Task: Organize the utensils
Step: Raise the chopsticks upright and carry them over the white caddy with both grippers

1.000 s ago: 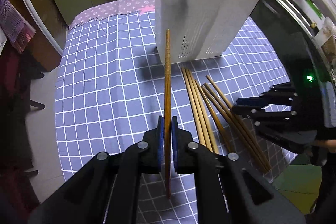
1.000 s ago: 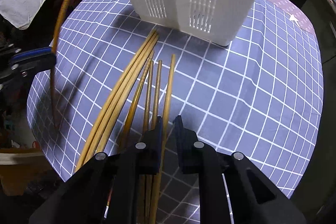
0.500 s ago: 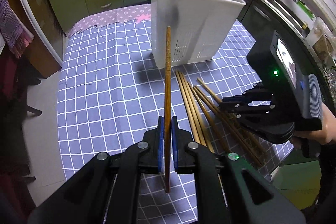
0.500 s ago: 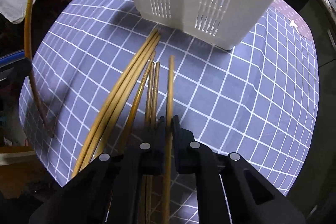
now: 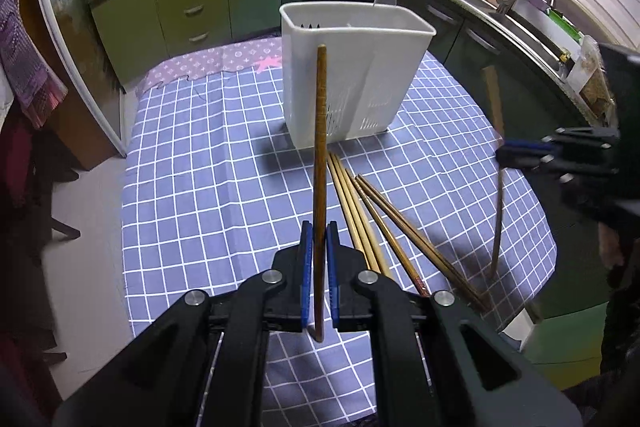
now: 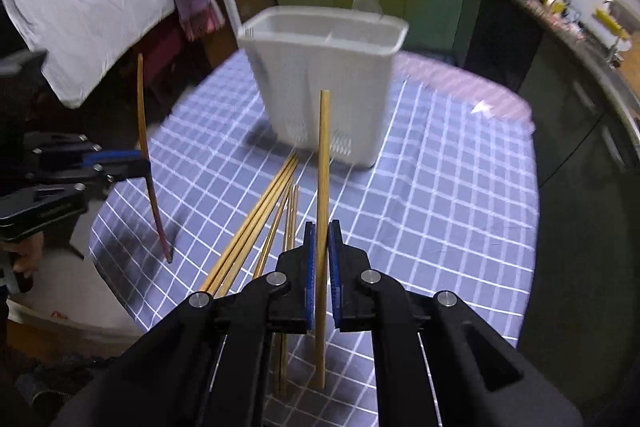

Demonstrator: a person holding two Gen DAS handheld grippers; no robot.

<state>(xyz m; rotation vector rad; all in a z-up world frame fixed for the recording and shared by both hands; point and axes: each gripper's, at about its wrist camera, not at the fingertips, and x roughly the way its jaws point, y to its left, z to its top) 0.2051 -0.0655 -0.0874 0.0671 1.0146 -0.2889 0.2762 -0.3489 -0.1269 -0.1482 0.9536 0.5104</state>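
Chopsticks come first: the left tongs [image 5: 316, 259] clamp 1 dark chopstick [image 5: 320, 155] and the right tongs [image 6: 321, 259] clamp 1 pale chopstick [image 6: 322, 187], both clear of the bench [image 5: 208, 163]; each should be tipped upright over the white caddy [image 5: 352, 67] at the far side, then released inside its rim; the loose chopsticks [image 5: 360, 199] lie near; a second ago the right tongs were closing low on the pile; now they are raised.

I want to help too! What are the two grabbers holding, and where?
Each holds one chopstick near its lower end: left gripper a dark chopstick, right gripper a light chopstick.
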